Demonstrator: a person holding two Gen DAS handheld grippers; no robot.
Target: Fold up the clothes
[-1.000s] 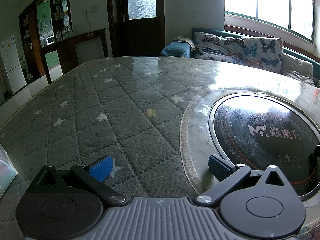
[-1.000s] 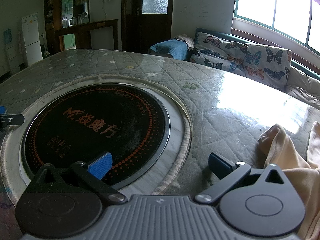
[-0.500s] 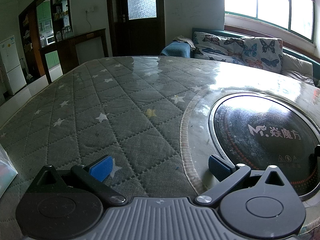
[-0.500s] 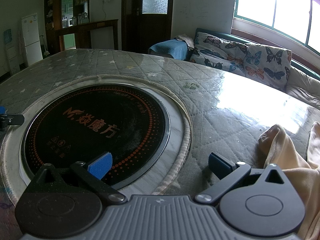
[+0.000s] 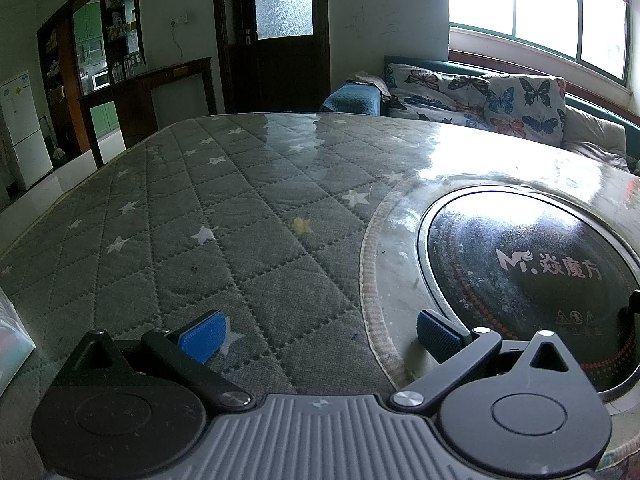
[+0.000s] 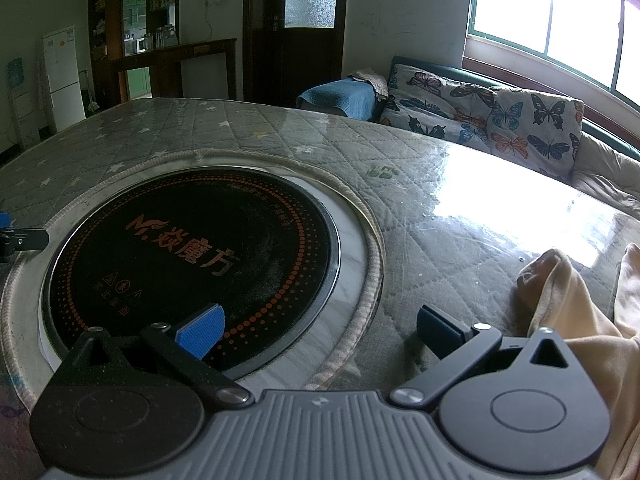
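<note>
A peach-coloured garment (image 6: pixel 580 312) lies crumpled on the table at the right edge of the right wrist view, just right of my right gripper (image 6: pixel 320 330). That gripper is open and empty, low over the rim of the black round cooktop (image 6: pixel 192 256). My left gripper (image 5: pixel 320 332) is also open with nothing between its blue pads, resting low over the grey quilted star-patterned table cover (image 5: pixel 200 240). The garment does not show in the left wrist view. A tip of the left gripper (image 6: pixel 20 238) shows at the left edge of the right wrist view.
The black cooktop (image 5: pixel 528 276) is set into the table to the right of my left gripper. A clear glossy sheet covers the quilt. A sofa with butterfly cushions (image 6: pixel 500 124) stands beyond the table under the window. A white bag edge (image 5: pixel 12 332) sits at far left.
</note>
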